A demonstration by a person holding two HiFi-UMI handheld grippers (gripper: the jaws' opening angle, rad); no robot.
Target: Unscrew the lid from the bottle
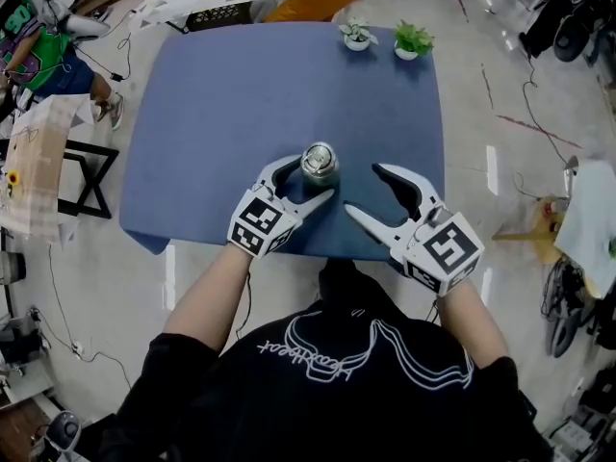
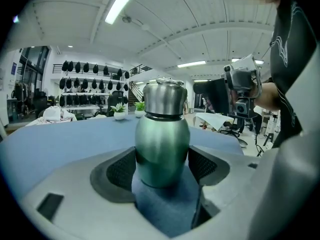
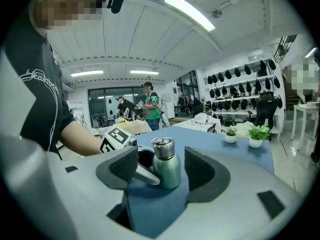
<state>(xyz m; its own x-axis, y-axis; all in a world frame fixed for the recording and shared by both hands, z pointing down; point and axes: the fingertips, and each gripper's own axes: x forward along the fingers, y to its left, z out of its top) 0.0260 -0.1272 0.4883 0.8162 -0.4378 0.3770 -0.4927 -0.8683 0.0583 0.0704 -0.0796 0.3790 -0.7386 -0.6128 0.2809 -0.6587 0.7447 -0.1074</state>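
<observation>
Bottle: green bottle (image 1: 319, 165) upright on the blue desk (image 1: 241, 94), near its front edge.
Lid: steel lid (image 2: 165, 98) sits on top, so by my reading no unscrewing has been done.
Left claw (image 1: 316, 177): spread wide, flanking the bottle's body, not clamped.
Right claw (image 1: 362, 189): spread, empty, short of the bottle.
Left to do: clamp body, grab lid, twist off.
Count: one bottle, one lid, two claws, two potted plants (image 1: 357, 35) (image 1: 413, 39).

Open table (image 1: 212, 114) beyond bottle (image 1: 320, 162), potted plants (image 1: 413, 39) at far edge.
</observation>
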